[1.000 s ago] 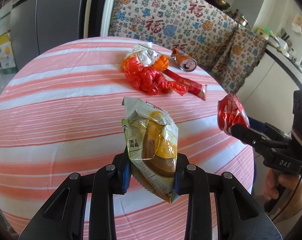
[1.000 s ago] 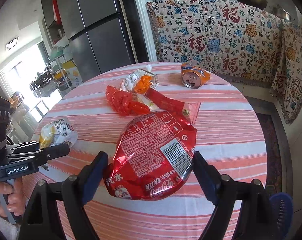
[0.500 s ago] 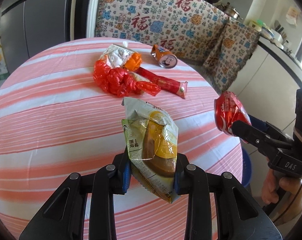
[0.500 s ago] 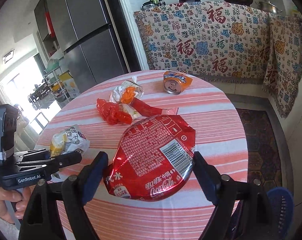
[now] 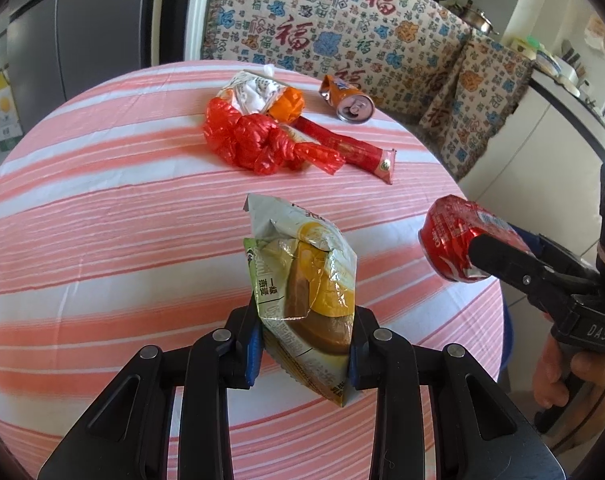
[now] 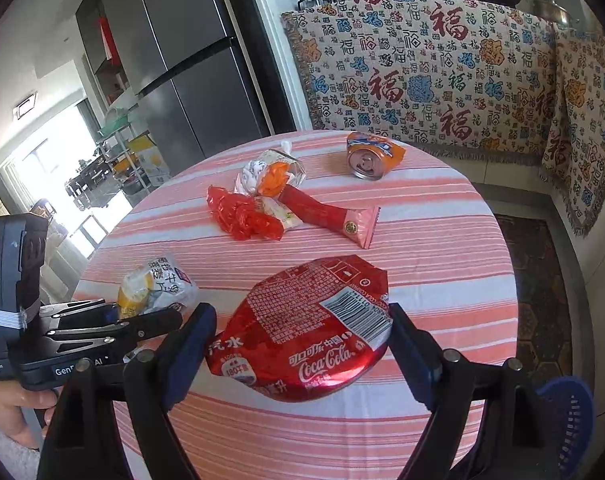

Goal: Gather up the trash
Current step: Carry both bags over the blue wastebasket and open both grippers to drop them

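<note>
My left gripper is shut on a crumpled yellow and green snack bag, held above the striped round table. My right gripper is shut on a crushed red Coca-Cola can, held above the table's near right edge. The can also shows in the left wrist view, and the snack bag in the right wrist view. On the far side of the table lie a red plastic bag, a white and orange wrapper, a long red wrapper and an orange can.
A blue bin stands on the floor by the table's right side. A patterned cloth covers the counter behind the table. A grey fridge stands at the back left.
Both grippers have drawn back and risen a little with their loads. The table and far trash look smaller in the right wrist view, and the blue bin shows more.
</note>
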A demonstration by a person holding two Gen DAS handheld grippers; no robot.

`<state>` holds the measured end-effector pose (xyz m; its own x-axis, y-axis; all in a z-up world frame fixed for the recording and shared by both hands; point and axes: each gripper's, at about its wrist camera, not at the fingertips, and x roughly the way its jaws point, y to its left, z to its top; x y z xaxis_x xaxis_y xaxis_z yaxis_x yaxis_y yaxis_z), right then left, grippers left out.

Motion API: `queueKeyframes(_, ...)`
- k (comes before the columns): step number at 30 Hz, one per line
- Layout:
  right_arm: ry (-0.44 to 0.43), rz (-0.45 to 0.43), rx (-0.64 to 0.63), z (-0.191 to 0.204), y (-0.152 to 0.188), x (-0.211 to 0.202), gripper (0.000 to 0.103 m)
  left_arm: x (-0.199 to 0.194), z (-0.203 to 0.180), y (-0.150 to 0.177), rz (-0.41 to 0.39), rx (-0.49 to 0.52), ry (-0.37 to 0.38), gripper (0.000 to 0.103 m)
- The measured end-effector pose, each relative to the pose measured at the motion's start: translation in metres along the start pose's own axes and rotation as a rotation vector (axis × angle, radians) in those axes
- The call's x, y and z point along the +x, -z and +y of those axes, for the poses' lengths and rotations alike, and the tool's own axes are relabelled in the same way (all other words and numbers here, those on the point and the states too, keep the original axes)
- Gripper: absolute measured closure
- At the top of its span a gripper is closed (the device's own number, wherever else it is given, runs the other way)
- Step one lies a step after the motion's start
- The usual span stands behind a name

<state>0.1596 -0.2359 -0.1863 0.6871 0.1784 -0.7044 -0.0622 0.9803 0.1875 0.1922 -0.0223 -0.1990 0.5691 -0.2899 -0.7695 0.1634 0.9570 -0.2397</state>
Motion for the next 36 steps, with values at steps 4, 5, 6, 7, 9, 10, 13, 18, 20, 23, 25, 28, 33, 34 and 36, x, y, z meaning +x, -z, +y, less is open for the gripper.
queueKeyframes(4, 0.013, 0.007, -0.005, 0.001, 0.002, 0.007, 0.017, -0.001, 0.002, 0.001, -0.005, 0.005, -0.002, 0.071)
queueKeyframes(5, 0.013, 0.000, -0.002, 0.001, 0.002, 0.006, 0.017, -0.002, 0.001, 0.001, -0.006, 0.008, -0.003, 0.071)
queueKeyframes(6, 0.015, -0.005, -0.002, 0.001, 0.002, 0.005, 0.017, -0.002, 0.001, 0.001, -0.007, 0.007, -0.002, 0.071)
queueKeyframes(7, 0.018, -0.009, -0.005, 0.002, 0.001, 0.004, 0.017, -0.003, 0.001, 0.001, -0.007, 0.005, 0.003, 0.071)
queueKeyframes(9, 0.019, -0.021, -0.010, 0.003, -0.002, 0.001, 0.017, -0.004, -0.002, -0.001, -0.007, 0.007, 0.009, 0.071)
queueKeyframes(10, 0.017, -0.025, -0.012, 0.003, -0.003, -0.001, 0.017, -0.004, -0.005, -0.002, -0.007, 0.011, 0.014, 0.071)
queueKeyframes(13, 0.019, -0.036, -0.007, 0.000, -0.006, -0.010, 0.017, -0.004, -0.016, -0.005, -0.001, 0.024, 0.036, 0.071)
queueKeyframes(18, 0.039, -0.055, 0.036, -0.025, -0.010, -0.031, 0.017, -0.004, -0.056, -0.016, -0.004, 0.082, 0.079, 0.071)
queueKeyframes(20, 0.055, -0.072, 0.054, -0.038, -0.010, -0.045, 0.017, -0.002, -0.077, -0.020, -0.001, 0.113, 0.104, 0.071)
queueKeyframes(23, 0.098, -0.096, 0.073, -0.061, -0.008, -0.070, 0.017, 0.004, -0.117, -0.025, 0.007, 0.168, 0.144, 0.071)
queueKeyframes(25, 0.139, -0.106, 0.089, -0.081, -0.004, -0.089, 0.017, 0.010, -0.147, -0.026, 0.019, 0.205, 0.173, 0.071)
queueKeyframes(28, 0.209, -0.115, 0.126, -0.115, 0.005, -0.115, 0.017, 0.023, -0.193, -0.024, 0.041, 0.261, 0.219, 0.071)
queueKeyframes(33, 0.324, -0.114, 0.229, -0.179, 0.034, -0.155, 0.017, 0.049, -0.268, -0.016, 0.091, 0.339, 0.289, 0.071)
queueKeyframes(34, 0.345, -0.110, 0.253, -0.192, 0.041, -0.161, 0.017, 0.055, -0.281, -0.013, 0.101, 0.354, 0.300, 0.071)
queueKeyframes(36, 0.380, -0.106, 0.298, -0.215, 0.053, -0.173, 0.017, 0.067, -0.307, -0.008, 0.121, 0.381, 0.318, 0.071)
